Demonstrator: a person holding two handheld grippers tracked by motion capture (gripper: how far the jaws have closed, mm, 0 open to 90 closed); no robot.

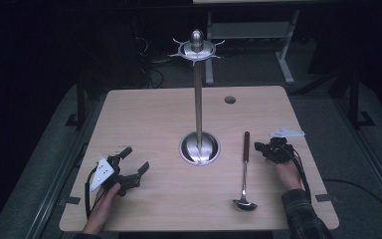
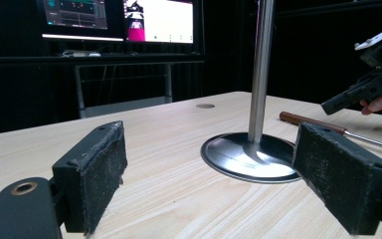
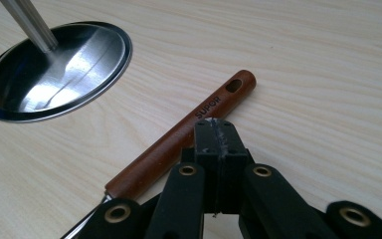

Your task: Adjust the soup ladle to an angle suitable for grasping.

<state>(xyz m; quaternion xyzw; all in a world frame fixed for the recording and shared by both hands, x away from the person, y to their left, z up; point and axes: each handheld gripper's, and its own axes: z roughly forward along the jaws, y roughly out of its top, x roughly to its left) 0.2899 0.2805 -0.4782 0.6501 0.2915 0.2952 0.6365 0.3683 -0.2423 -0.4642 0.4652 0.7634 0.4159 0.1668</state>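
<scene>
My right gripper (image 3: 215, 130), jaws pressed together on nothing, is hiding part of the ladle (image 3: 179, 139) handle lying beside the stand (image 1: 199, 144); my left gripper (image 1: 132, 164) is gaping wide, well apart.

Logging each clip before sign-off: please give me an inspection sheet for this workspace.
Surface: light wood table, round hole near far edge.
Job's things: ladle lying flat, wooden handle away from person; steel stand upright.
Clutter: nothing seen.
Grippers: left gripper open, nothing between jaws; right gripper shut, tips just over the ladle handle, not around it.
Cables: black cable trails from left gripper.
Surroundings: dark room, lit monitors.
</scene>
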